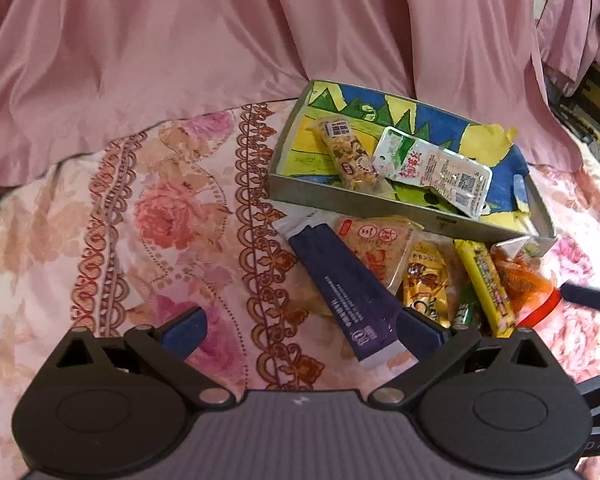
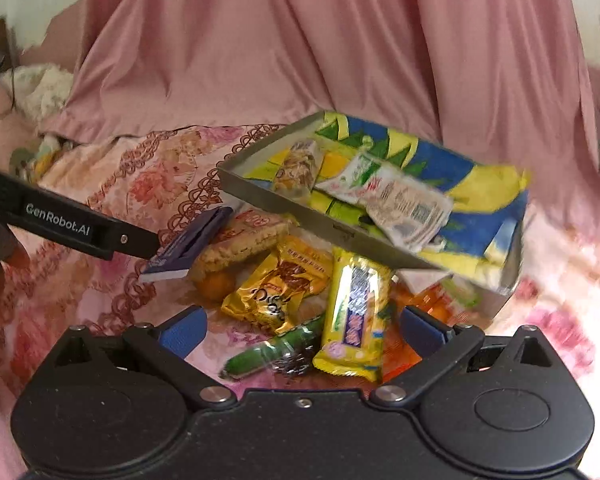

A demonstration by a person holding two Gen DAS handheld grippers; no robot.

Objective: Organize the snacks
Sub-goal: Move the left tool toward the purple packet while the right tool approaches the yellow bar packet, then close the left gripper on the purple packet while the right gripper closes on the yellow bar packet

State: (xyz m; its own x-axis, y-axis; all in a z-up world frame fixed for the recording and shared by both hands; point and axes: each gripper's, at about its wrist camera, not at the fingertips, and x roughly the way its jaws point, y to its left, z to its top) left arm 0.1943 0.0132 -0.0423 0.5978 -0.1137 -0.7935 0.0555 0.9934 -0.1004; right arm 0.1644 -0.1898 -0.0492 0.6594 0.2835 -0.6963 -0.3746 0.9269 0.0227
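A grey tray with a blue, yellow and green lining sits on the bed. It holds a clear-wrapped nut bar and a white packet. In front of it lie a navy packet, a cracker pack, a gold packet, a yellow bar, a green stick and an orange packet. My left gripper is open, its right finger beside the navy packet's near end. My right gripper hangs open over the yellow bar and green stick.
A floral pink bedsheet covers the surface, with wrinkled pink satin cloth piled behind the tray. The left gripper's black arm reaches in from the left in the right wrist view. White fluffy fabric lies at far left.
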